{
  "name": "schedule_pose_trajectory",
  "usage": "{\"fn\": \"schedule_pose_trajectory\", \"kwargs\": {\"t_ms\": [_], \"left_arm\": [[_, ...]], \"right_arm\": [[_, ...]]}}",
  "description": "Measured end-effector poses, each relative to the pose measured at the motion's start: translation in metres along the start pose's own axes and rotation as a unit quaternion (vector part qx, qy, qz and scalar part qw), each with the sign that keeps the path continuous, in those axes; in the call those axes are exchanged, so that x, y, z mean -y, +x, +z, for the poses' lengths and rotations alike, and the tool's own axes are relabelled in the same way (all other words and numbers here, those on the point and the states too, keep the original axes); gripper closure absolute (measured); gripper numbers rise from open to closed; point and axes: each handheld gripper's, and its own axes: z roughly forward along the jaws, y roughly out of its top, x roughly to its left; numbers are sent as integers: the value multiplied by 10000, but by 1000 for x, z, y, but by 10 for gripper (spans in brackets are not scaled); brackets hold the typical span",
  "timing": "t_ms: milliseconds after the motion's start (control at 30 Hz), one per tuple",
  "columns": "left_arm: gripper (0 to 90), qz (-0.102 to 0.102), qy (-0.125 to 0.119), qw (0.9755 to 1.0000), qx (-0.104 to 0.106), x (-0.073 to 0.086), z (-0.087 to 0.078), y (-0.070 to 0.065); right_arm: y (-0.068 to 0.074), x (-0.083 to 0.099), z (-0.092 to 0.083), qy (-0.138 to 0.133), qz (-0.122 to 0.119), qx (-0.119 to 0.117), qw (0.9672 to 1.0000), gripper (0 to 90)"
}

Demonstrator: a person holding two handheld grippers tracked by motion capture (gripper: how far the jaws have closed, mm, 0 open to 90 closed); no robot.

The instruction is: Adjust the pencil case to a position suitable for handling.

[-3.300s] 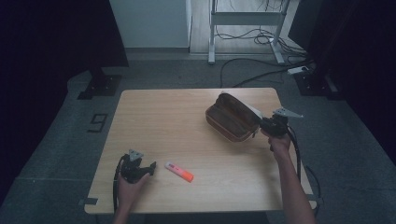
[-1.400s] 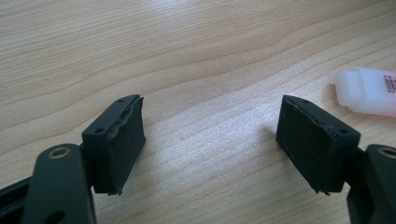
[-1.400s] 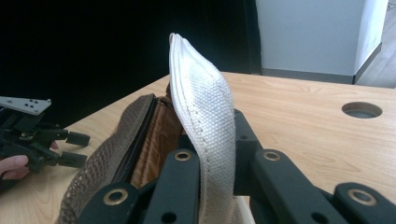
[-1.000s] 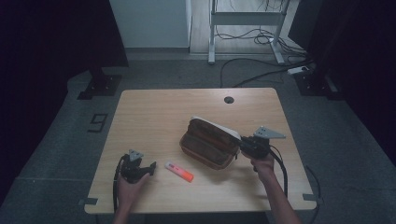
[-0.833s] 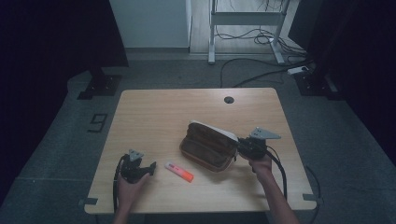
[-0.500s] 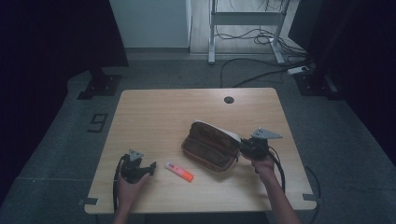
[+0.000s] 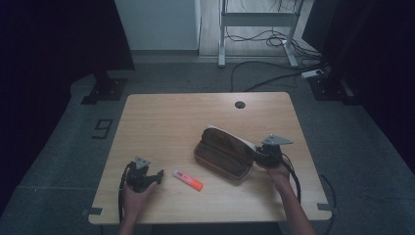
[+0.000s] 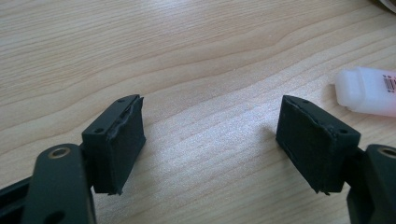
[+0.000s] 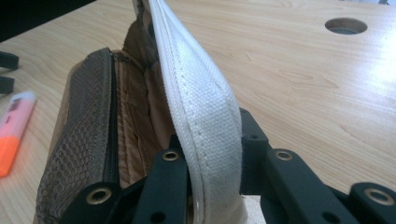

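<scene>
Between the right tool's [image 9: 212, 140] jaws stands the white flap of a brown pencil case [image 7: 224, 152]; the jaws have just been opening a little, yet in the right gripper view they still pinch the flap. That flap hides the jaw tips and part of the case's inside; its mesh pocket lies left of the tool. Beyond it, an orange highlighter [image 7: 188, 179] lies near the left tool [image 8: 210, 140], whose jaws gape wide over bare table [image 7: 171, 117]. Behind both tools the table runs open to its far edge, broken by a cable hole [image 7: 239, 104].
</scene>
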Motion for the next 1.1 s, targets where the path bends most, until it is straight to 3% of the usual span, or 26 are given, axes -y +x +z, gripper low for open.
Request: {"fn": "schedule_pose_trajectory", "kwargs": {"t_ms": [200, 267, 300, 333, 367, 500, 933, 1100], "left_arm": [[232, -1, 0, 10000, 3, 0, 0, 0], [231, 0, 1, 10000, 3, 0, 0, 0], [232, 0, 1, 10000, 3, 0, 0, 0], [232, 1, -2, 10000, 1, 0, 0, 0], [232, 1, -2, 10000, 1, 0, 0, 0], [232, 1, -1, 10000, 1, 0, 0, 0], [232, 1, 1, 10000, 4, 0, 0, 0], [232, 2, 1, 10000, 4, 0, 0, 0]], "right_arm": [[-1, 1, 0, -34, 50, 4, 10000, 715], [0, 0, -2, -65, -5, 141, 9999, 594], [0, 0, -2, -65, -5, 141, 9999, 594], [1, -1, -3, -115, -10, 334, 9994, 458], [1, -1, -3, -115, -10, 334, 9994, 458], [4, -5, -13, -370, 184, 583, 9974, 305], [22, -19, -46, -763, 53, 586, 9953, 259], [39, -25, -51, -861, -69, 355, 9956, 257]]}}
